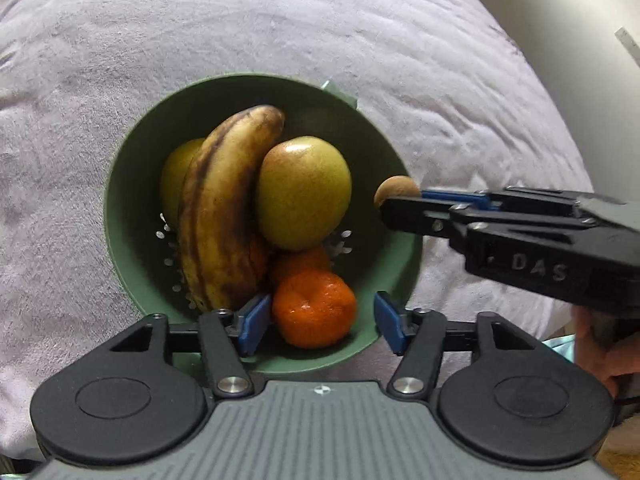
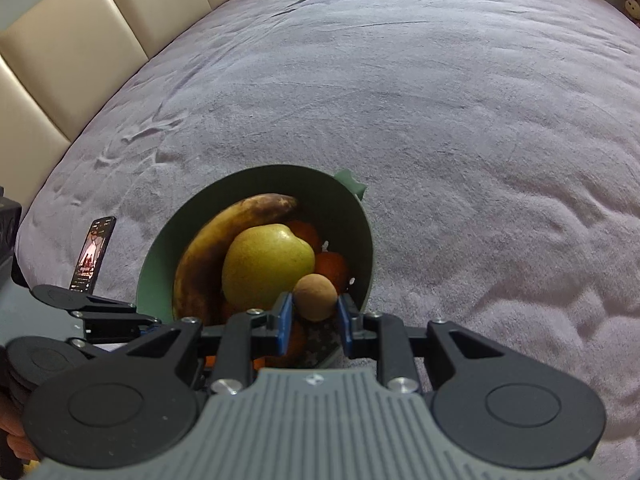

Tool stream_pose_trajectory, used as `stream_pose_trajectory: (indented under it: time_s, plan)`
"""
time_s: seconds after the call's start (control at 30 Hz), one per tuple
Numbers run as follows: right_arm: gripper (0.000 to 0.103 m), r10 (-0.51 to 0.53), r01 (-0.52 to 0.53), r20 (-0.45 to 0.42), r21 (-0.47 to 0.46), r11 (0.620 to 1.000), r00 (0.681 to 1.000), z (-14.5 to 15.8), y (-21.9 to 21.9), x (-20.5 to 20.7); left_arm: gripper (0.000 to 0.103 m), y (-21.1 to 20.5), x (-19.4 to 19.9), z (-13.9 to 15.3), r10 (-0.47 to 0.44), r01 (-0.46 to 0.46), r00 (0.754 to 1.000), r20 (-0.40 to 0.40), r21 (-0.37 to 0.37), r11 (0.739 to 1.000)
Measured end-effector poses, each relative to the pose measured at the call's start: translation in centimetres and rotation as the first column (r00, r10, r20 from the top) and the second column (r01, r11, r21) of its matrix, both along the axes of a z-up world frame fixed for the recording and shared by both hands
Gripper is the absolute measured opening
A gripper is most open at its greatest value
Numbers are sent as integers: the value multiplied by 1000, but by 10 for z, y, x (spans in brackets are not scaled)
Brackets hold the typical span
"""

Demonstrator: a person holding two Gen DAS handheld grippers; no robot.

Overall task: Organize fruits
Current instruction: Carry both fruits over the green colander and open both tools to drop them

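A green colander bowl (image 1: pixel 120 216) sits on a lilac blanket and holds a brown-spotted banana (image 1: pixel 224 208), two yellow-green pears (image 1: pixel 304 196), and mandarins (image 1: pixel 314 308). My left gripper (image 1: pixel 316 322) is open, its blue pads either side of the front mandarin, just above the bowl's near rim. My right gripper (image 2: pixel 314 314) is shut on a small brown round fruit (image 2: pixel 315 296) and holds it over the bowl's (image 2: pixel 160 248) right edge. In the left wrist view the right gripper (image 1: pixel 390 206) comes in from the right with that fruit (image 1: pixel 396 190).
The lilac blanket (image 2: pixel 440 120) covers a wide bed. A padded cream headboard (image 2: pixel 80 40) runs along the far left. A phone (image 2: pixel 92 254) with a lit screen lies left of the bowl.
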State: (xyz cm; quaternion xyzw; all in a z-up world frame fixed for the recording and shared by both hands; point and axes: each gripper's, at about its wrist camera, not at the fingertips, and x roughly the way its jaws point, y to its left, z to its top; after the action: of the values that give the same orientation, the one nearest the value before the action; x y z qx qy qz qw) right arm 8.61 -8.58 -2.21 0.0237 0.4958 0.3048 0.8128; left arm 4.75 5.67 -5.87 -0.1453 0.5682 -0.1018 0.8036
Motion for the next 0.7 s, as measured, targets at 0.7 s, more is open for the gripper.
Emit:
stream_pose_trajectory:
  time_s: [0.7]
  plan:
    - [21, 398, -346, 58, -391, 853, 916, -5, 68, -16, 71, 41, -9, 36, 201, -201, 974, 107, -12, 980]
